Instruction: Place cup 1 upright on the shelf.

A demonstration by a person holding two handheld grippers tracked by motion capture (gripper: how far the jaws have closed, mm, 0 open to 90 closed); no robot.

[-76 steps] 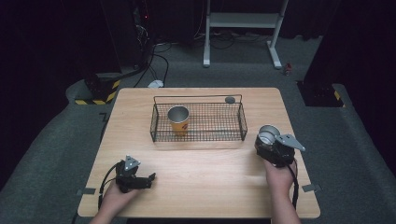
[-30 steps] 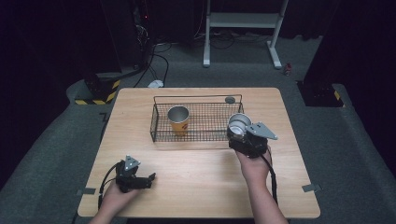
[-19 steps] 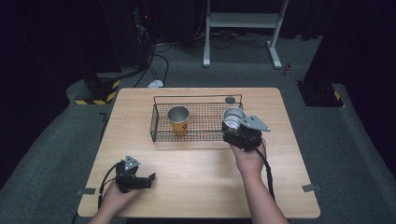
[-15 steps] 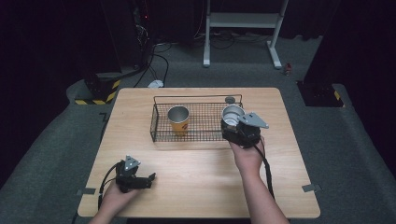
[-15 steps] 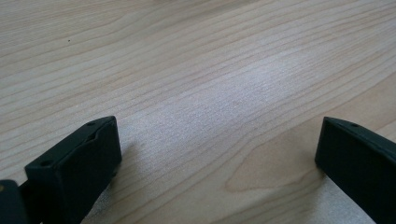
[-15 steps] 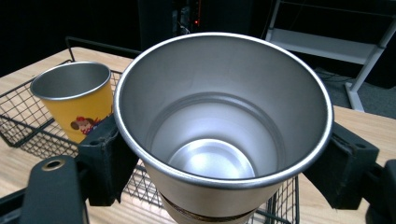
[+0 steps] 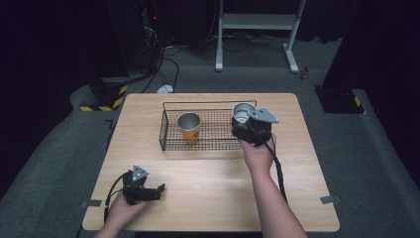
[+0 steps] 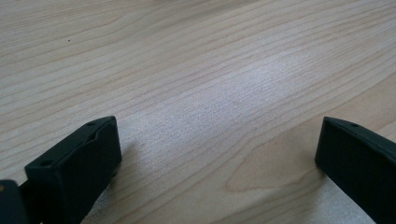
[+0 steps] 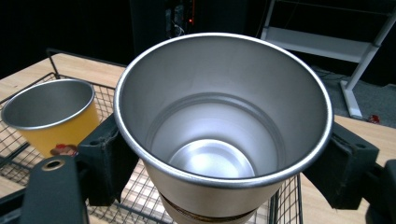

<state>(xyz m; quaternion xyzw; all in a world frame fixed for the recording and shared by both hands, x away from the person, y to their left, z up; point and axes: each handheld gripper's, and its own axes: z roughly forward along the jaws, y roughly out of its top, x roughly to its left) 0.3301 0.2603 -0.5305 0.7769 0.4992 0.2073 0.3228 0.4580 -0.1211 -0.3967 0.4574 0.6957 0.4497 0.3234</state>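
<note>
My right gripper (image 7: 246,124) is shut on a silver metal cup (image 7: 242,111) and holds it upright over the right end of the black wire basket (image 7: 168,130). In the right gripper view the silver cup (image 9: 223,121) sits between the two black jaws with its empty inside showing. An orange cup with a metal rim (image 7: 189,126) stands upright inside the basket, left of the held cup, and the right gripper view shows this orange cup (image 9: 50,114) at its left. My left gripper (image 7: 151,191) rests open on the wooden table (image 7: 213,198) near the front left corner, nothing between its fingers (image 8: 74,163).
The basket stands at the back middle of the table. Bare wood spreads in front of it and to its right. A white stand (image 7: 257,22) and cables lie on the floor beyond the table. Grey tape tabs (image 7: 329,200) mark the table's front corners.
My right gripper has carried the silver cup from the table's right side leftward and away from me, to above the basket's right end. The left gripper has stayed still.
</note>
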